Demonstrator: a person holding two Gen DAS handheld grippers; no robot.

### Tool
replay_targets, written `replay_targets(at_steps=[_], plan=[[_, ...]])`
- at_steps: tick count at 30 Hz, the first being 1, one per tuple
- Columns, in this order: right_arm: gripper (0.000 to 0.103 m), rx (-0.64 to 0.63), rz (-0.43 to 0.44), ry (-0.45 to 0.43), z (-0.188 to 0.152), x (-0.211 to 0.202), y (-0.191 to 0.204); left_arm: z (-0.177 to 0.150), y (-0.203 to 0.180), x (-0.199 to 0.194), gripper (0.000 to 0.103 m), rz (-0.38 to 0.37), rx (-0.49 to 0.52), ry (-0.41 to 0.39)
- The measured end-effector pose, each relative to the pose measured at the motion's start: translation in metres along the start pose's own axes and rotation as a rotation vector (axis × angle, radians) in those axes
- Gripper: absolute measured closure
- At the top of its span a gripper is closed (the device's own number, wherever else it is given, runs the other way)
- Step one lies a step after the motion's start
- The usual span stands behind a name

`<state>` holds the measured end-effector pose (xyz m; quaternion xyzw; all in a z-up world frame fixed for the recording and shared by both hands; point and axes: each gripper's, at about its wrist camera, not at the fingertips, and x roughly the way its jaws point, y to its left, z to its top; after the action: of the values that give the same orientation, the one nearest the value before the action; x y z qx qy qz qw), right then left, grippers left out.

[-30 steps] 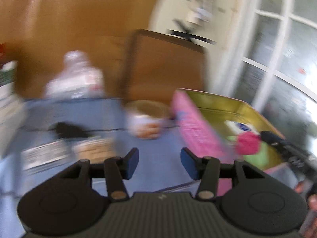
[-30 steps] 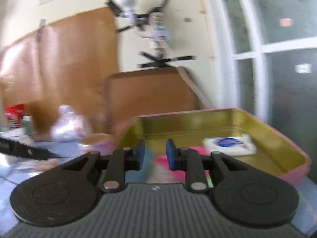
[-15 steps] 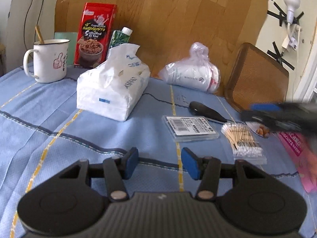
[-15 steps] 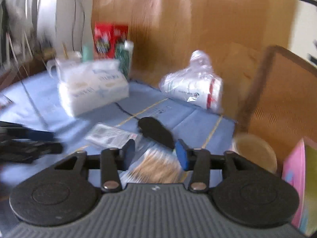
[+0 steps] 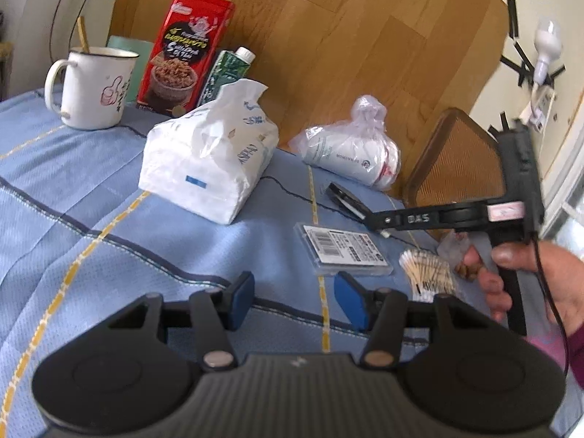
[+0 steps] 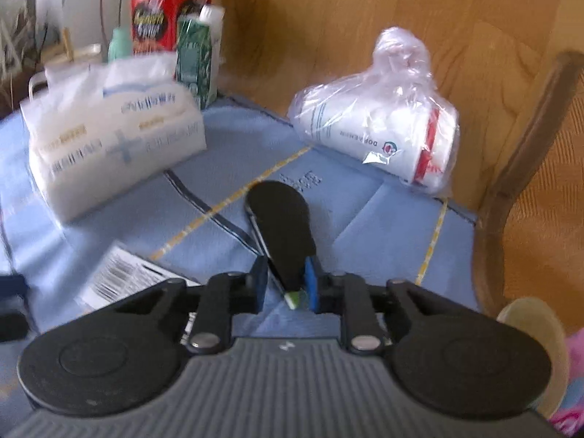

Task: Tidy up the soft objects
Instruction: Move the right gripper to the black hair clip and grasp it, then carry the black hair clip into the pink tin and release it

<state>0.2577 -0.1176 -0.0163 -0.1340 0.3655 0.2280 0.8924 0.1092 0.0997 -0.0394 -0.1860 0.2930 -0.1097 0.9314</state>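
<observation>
A white tissue pack (image 5: pixel 210 158) lies on the blue tablecloth, also in the right wrist view (image 6: pixel 109 142). A clear bag of white soft goods (image 5: pixel 352 153) lies by the wooden wall, also in the right wrist view (image 6: pixel 379 127). My left gripper (image 5: pixel 294 303) is open and empty above the cloth. My right gripper (image 6: pixel 284 286) is open, its jaws on either side of the near end of a flat black object (image 6: pixel 283 226); contact is unclear. The right gripper body (image 5: pixel 474 215) shows in the left wrist view.
A white mug (image 5: pixel 93 87), red box (image 5: pixel 184 58) and green carton (image 5: pixel 226 73) stand at the back. A barcoded clear case (image 5: pixel 343 248), cotton swabs (image 5: pixel 427 273) and a wicker chair (image 5: pixel 460 168) are to the right. A pink item (image 6: pixel 569 376) is at the right edge.
Both grippers swung left from the pink tin to the table's clutter. The right gripper moved down to the black object and its jaws narrowed around it.
</observation>
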Motion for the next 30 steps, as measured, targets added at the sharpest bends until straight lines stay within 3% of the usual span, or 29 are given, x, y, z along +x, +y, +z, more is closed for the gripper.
replay_targets(at_steps=[3,8,14,17,19,20,21,23,26,30], plan=[[0.080,0.016,0.001,-0.054,0.002,-0.018,0.004,0.000,0.001,-0.001,0.052,0.003,-0.009,-0.004],[0.081,0.019,0.078,-0.136,-0.020,-0.073,0.023,0.000,0.004,-0.001,0.051,0.001,-0.023,-0.005],[0.081,-0.038,0.108,-0.179,-0.108,-0.136,0.073,-0.004,0.001,-0.005,0.048,0.018,-0.014,-0.003],[0.081,-0.034,0.095,-0.167,-0.157,-0.148,0.093,-0.005,-0.005,-0.005,0.042,0.024,0.020,0.010],[0.080,-0.016,0.077,-0.161,-0.179,-0.151,0.105,-0.006,-0.011,-0.006,0.040,0.033,0.045,0.022],[0.074,-0.006,0.066,-0.188,-0.186,-0.155,0.108,-0.008,-0.014,-0.008,0.040,0.039,0.054,0.030],[0.064,-0.004,0.071,-0.196,-0.191,-0.158,0.110,-0.011,-0.017,-0.010,0.040,0.040,0.056,0.035],[0.058,0.000,0.070,-0.221,-0.192,-0.162,0.112,-0.018,-0.025,-0.019,0.040,0.005,0.039,0.065],[0.057,0.001,0.060,-0.239,-0.186,-0.161,0.110,-0.023,-0.039,-0.030,0.042,-0.058,0.040,0.116],[0.052,-0.007,0.051,-0.251,-0.171,-0.143,0.104,-0.024,-0.052,-0.032,0.042,-0.057,0.012,0.182]])
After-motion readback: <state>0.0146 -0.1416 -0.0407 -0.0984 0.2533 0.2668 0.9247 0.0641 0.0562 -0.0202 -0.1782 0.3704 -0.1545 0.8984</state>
